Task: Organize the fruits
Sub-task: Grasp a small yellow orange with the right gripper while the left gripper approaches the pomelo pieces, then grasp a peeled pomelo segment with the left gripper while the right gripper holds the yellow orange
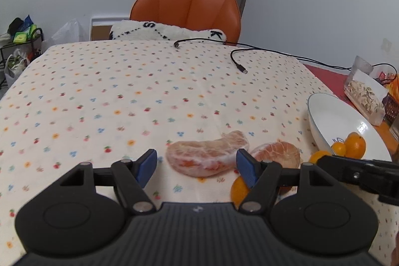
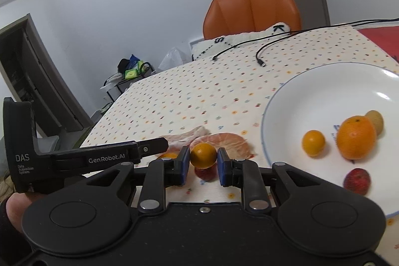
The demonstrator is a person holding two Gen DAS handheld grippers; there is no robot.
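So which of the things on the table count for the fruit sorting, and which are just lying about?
For the job:
- small orange, clamped in the right gripper
- peeled segments
- small red fruit
- plate holding fruit
- left gripper, open

Lying about:
- black cables
- packet
- orange chair

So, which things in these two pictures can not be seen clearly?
- Red fruit, right wrist view: mostly hidden under the small orange fruit held in the right gripper.
- Orange fruit, left wrist view: partly behind the left gripper's finger.
- Plate: cut off by the right edge in the right wrist view.
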